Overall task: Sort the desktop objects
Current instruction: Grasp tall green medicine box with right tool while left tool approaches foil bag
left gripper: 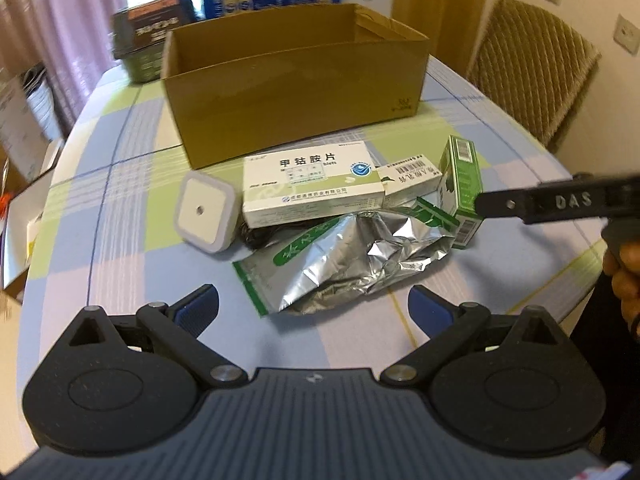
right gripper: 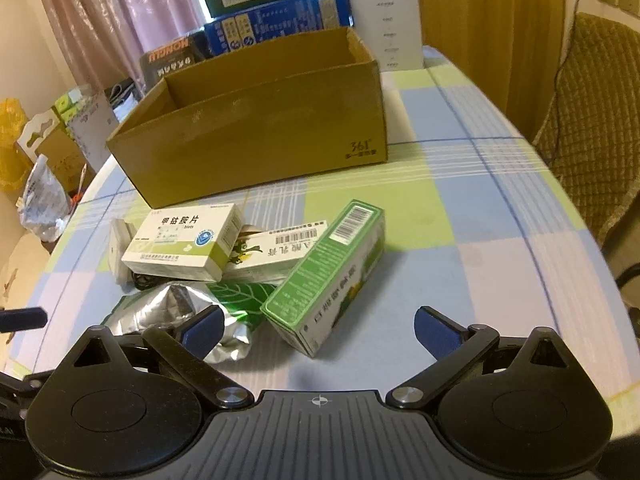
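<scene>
An open cardboard box (left gripper: 296,80) (right gripper: 256,120) stands at the back of the checked tablecloth. In front of it lies a heap: a white and green medicine box (left gripper: 312,184) (right gripper: 180,242), a narrow white carton (left gripper: 408,182) (right gripper: 276,252), a green carton (left gripper: 460,188) (right gripper: 328,276), a crumpled silver foil pouch (left gripper: 344,256) (right gripper: 172,312) and a square white night light (left gripper: 204,210) (right gripper: 118,248). My left gripper (left gripper: 314,312) is open, just short of the pouch. My right gripper (right gripper: 318,328) is open, with the green carton's near end between its fingers.
Stacked printed boxes (right gripper: 276,12) and a white box (right gripper: 386,28) stand behind the cardboard box. A padded chair (left gripper: 532,72) (right gripper: 592,140) is at the right. Cartons and bags (right gripper: 44,168) crowd the floor at the left. A black cable (left gripper: 260,236) lies under the heap.
</scene>
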Demonstrator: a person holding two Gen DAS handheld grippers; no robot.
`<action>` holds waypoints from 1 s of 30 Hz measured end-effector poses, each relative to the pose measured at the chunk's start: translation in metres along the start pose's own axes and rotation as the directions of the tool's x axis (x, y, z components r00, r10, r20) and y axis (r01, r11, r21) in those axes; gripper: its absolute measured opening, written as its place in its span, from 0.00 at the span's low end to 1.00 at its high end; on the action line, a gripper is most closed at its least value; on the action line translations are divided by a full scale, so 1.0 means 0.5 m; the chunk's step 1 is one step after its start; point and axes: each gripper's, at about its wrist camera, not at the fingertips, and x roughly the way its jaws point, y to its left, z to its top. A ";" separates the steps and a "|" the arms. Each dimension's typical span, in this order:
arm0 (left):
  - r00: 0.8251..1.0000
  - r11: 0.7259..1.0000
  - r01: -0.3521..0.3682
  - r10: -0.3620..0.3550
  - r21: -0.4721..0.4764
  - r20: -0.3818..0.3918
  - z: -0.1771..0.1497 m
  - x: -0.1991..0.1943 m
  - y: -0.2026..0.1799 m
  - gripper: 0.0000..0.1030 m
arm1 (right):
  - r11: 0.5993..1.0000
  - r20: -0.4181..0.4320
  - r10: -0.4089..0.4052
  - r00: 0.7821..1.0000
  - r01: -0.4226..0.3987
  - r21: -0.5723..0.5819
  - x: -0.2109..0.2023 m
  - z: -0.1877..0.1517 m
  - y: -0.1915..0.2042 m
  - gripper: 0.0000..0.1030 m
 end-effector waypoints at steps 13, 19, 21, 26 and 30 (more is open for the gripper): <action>0.996 0.993 0.084 -0.083 0.084 -0.021 0.013 0.084 -0.007 0.96 | 1.000 -0.103 0.017 0.995 -0.019 -0.019 0.107 0.031 -0.002 0.50; 0.994 0.982 0.104 -0.101 0.160 -0.031 0.014 0.088 -0.020 0.96 | 0.998 -0.103 -0.025 0.994 0.019 -0.064 0.070 0.019 -0.028 0.29; 0.994 0.975 0.112 -0.108 0.190 -0.031 0.014 0.085 -0.020 0.96 | 0.995 -0.106 -0.059 0.993 0.050 -0.086 0.052 0.012 -0.043 0.26; 0.992 0.946 0.124 -0.116 0.299 -0.046 0.018 0.092 -0.020 0.95 | 0.993 -0.104 -0.100 0.989 0.093 -0.079 0.028 0.000 -0.080 0.30; 0.989 0.880 0.146 -0.122 0.453 -0.082 0.025 0.117 -0.037 0.90 | 0.992 -0.100 -0.110 0.989 0.102 -0.076 0.044 0.003 -0.086 0.47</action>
